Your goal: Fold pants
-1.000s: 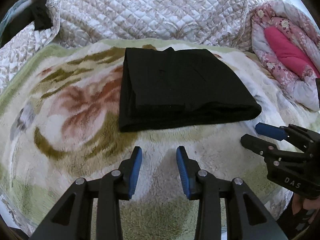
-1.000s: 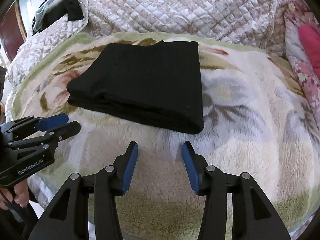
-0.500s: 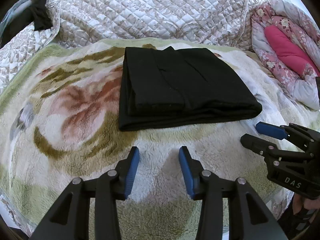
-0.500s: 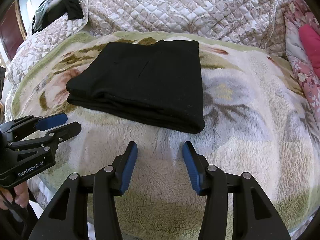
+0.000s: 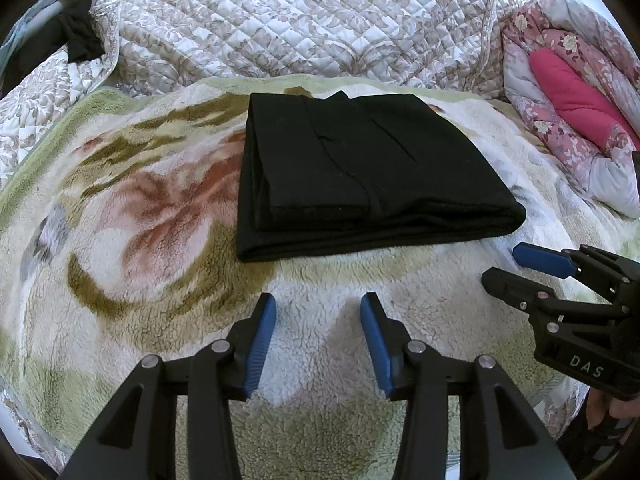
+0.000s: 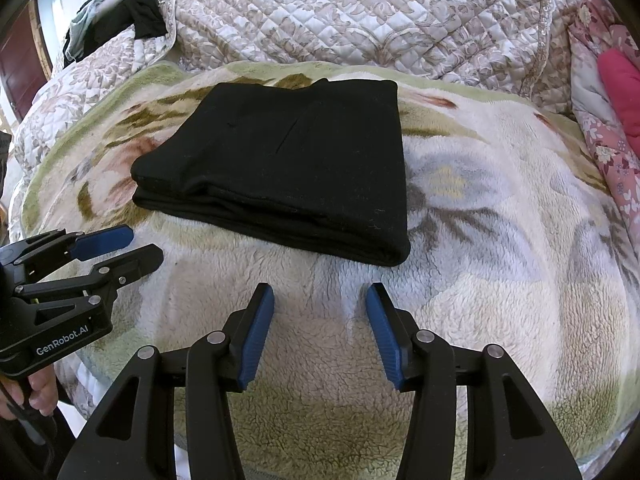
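Observation:
The black pants (image 5: 356,168) lie folded into a flat layered rectangle on the fleece floral blanket (image 5: 132,216); they also show in the right wrist view (image 6: 288,164). My left gripper (image 5: 318,304) is open and empty, hovering over the blanket just short of the fold's near edge. My right gripper (image 6: 320,294) is open and empty, near the fold's front right corner. Each gripper shows in the other's view: the right one at the right edge (image 5: 504,264), the left one at the left edge (image 6: 140,244).
A quilted beige bedspread (image 5: 304,20) rises behind the blanket. A pink floral comforter (image 5: 568,92) is bunched at the right. Dark clothes (image 6: 132,12) hang at the far left. The blanket's front edge drops off close below both grippers.
Both grippers have drawn back slightly from the folded pants. The pants have not moved.

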The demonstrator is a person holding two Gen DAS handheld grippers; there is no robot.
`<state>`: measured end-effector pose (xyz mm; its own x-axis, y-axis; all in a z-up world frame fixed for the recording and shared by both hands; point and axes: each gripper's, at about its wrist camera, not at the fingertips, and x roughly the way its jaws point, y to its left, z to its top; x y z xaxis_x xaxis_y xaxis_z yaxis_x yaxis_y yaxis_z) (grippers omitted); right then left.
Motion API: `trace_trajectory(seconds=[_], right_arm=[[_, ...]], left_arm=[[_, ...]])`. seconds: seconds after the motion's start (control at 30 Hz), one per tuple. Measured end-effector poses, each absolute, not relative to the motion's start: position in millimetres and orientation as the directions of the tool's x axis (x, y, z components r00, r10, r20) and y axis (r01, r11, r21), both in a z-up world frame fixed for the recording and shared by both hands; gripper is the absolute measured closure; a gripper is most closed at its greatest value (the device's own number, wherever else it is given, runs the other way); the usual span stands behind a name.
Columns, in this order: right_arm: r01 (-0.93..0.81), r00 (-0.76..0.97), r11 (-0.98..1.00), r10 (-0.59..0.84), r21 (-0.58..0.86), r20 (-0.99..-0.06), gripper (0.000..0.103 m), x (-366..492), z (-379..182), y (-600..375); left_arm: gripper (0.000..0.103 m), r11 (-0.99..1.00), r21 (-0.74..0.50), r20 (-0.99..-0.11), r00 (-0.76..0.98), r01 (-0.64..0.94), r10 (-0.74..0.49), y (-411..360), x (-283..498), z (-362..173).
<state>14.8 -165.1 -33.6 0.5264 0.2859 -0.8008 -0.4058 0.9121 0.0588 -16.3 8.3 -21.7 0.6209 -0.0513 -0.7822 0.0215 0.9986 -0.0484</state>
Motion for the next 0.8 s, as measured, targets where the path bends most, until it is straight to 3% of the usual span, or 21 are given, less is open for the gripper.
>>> trace_trajectory(seconds=[0.8], right_arm=[[-0.407, 0.527, 0.912, 0.285, 0.057, -0.801, 0.053, 14.7, -33.6, -165.1]], left_arm=[[0.053, 0.999, -0.04, -0.785, 0.618, 0.024, -0.046, 6.5, -15.5, -23.0]])
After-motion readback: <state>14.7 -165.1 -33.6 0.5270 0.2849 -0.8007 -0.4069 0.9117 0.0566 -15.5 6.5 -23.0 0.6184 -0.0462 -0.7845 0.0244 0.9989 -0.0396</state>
